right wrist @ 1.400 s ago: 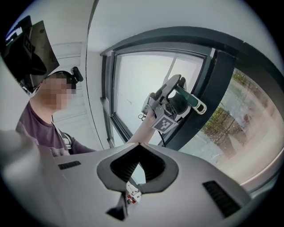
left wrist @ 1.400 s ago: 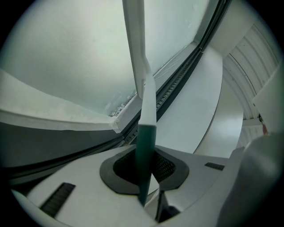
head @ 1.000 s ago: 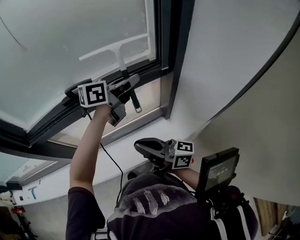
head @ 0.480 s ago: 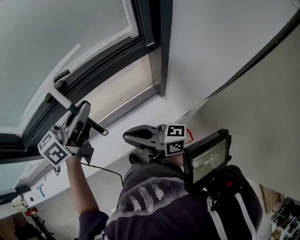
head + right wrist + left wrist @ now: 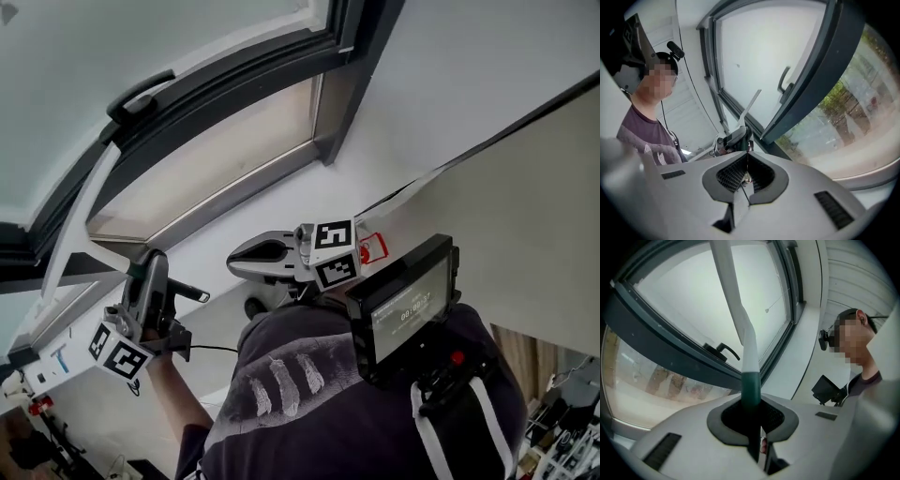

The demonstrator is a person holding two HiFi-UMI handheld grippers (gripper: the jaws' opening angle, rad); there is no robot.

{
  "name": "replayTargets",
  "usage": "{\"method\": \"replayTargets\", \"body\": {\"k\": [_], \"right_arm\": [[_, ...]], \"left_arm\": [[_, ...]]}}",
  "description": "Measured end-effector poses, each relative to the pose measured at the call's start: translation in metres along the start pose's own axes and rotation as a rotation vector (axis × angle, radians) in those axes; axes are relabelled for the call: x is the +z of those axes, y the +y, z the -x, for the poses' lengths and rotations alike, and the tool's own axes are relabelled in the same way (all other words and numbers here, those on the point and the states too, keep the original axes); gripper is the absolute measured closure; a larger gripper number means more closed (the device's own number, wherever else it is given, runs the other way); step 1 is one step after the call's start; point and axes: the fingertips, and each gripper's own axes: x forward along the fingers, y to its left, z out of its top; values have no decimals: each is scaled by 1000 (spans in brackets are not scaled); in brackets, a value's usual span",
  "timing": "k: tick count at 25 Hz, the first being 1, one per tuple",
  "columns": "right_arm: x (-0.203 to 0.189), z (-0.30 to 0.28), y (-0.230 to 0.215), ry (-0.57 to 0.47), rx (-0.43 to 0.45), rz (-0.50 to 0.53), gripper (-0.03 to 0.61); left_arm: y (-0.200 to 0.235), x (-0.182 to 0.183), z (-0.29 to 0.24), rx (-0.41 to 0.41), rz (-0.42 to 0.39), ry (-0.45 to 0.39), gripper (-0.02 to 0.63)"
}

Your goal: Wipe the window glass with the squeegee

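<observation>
Left hand-held gripper (image 5: 751, 405) grips the squeegee (image 5: 749, 350) by its green handle, before the window glass (image 5: 689, 301); right hand-held gripper (image 5: 746, 174) stays out, jaws together, empty.

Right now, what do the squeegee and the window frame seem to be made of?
The squeegee: likely moulded plastic, a smooth matte white shaft running into a dark green grip section. The window frame: dark grey with an even satin coat; painted metal or PVC, the look leaves it open.

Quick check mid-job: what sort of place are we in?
Likely an indoor room at a large window: dark frame with a handle, white wall, trees outside through the lower pane.
</observation>
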Motion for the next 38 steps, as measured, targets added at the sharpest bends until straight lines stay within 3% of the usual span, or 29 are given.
{"method": "replayTargets", "body": {"k": [5,9,14,21,30,38], "right_arm": [[-53,-101,29,150,66,-20,574],[-94,-159,40,248,43,-14,574],[-114,-202,48,209,-33,-15,574],[-128,-206,45,146,-96,-28,574],[-121,-139,111,41,-43,47,574],[-144,-55,144,-42,-14,-14,574]], "left_arm": [[25,10,75,-30,-13,-12,563],[57,4,134,-45,2,-4,563],[85,-13,175,-115,52,58,563],[82,-16,177,-208,38,84,563],[-22,-45,157,-241,-17,145,563],[-99,-119,131,-232,26,217,563]]}}
